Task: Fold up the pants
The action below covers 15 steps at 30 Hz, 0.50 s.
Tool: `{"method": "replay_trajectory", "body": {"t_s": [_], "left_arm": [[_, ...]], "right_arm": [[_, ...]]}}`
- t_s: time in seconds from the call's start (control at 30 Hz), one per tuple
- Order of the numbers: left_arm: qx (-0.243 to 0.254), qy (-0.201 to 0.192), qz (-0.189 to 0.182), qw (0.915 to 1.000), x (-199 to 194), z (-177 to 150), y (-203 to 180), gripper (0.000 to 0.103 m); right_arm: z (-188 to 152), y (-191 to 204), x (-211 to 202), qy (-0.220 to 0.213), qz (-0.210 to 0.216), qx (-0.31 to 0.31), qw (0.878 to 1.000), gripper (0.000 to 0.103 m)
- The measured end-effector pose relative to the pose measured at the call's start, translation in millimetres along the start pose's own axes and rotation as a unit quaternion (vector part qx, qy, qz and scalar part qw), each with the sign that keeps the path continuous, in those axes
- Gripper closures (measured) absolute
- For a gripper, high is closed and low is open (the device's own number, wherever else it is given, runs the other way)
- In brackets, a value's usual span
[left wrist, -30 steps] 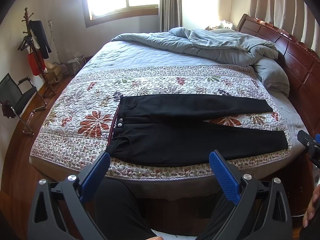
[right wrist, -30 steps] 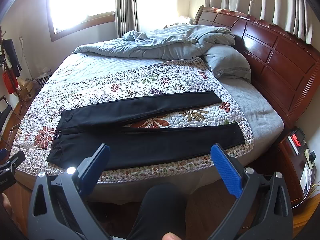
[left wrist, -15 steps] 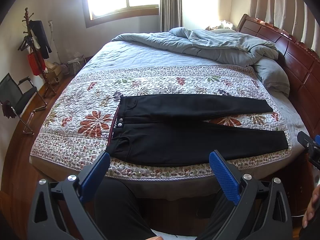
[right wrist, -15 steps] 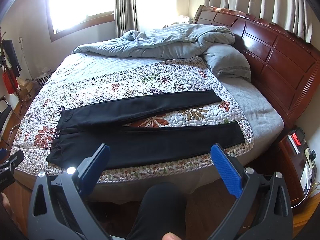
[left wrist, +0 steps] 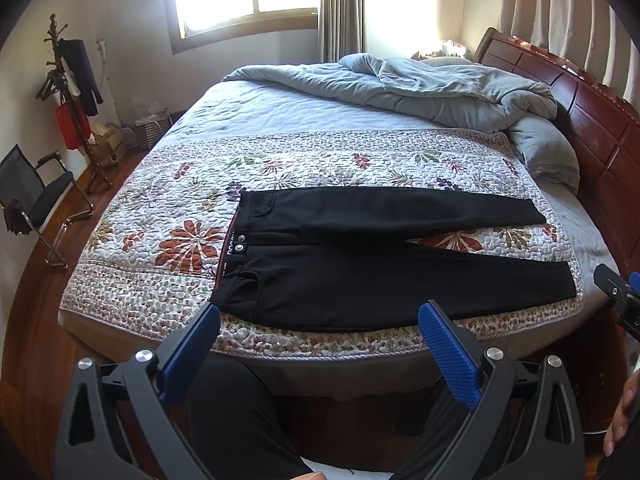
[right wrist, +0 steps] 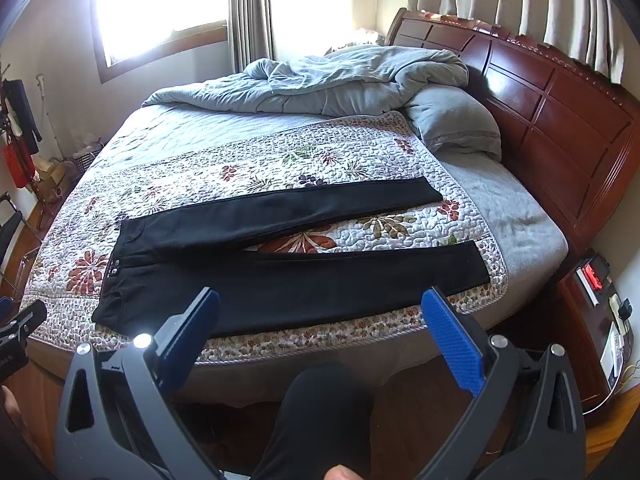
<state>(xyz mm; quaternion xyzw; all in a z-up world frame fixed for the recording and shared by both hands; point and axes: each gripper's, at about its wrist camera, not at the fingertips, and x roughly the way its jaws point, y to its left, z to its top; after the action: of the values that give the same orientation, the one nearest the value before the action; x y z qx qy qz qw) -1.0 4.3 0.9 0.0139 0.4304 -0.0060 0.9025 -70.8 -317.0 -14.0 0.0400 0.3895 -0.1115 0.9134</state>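
**Pants flat, both tongs wide and off the cloth**

Pants (left wrist: 384, 264) lie spread on the quilt (left wrist: 168, 216), ahead of and beyond both tongs, near the bed's front edge. Long axis runs crosswise to the fingers: waistband (left wrist: 234, 248) to the left, hems to the right. Legs are splayed in a narrow V, near leg (right wrist: 320, 284) closest to the tongs, far leg (right wrist: 288, 210) behind it, quilt showing between them toward the hems.

Left tongs (left wrist: 320, 340): jaws wide, holding nothing, held short of the bed edge. Waistband end sits ahead and slightly left of them, so left is the nearer one for the waist.

Right tongs (right wrist: 320, 328): jaws wide too, empty, also short of the edge. Near-leg hem (right wrist: 478, 264) lies ahead and to their right, so right is nearer for the hems.

Judgement: fold not started. Likely first move is leg over leg, which turns on that crosswise axis: one tong at each end of the same leg, lift across. Neither touches fabric yet.
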Motion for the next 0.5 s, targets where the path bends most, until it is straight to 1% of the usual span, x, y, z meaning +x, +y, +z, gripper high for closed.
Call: {"method": "replay_trajectory", "body": {"t_s": [0.5], "left_arm": [[0.000, 0.001, 0.000, 1.0000, 1.9, -1.3, -1.3, 0.004]], "right_arm": [[-0.7, 0.9, 0.5, 0.001, 0.000, -0.001, 1.000, 0.003]]}}
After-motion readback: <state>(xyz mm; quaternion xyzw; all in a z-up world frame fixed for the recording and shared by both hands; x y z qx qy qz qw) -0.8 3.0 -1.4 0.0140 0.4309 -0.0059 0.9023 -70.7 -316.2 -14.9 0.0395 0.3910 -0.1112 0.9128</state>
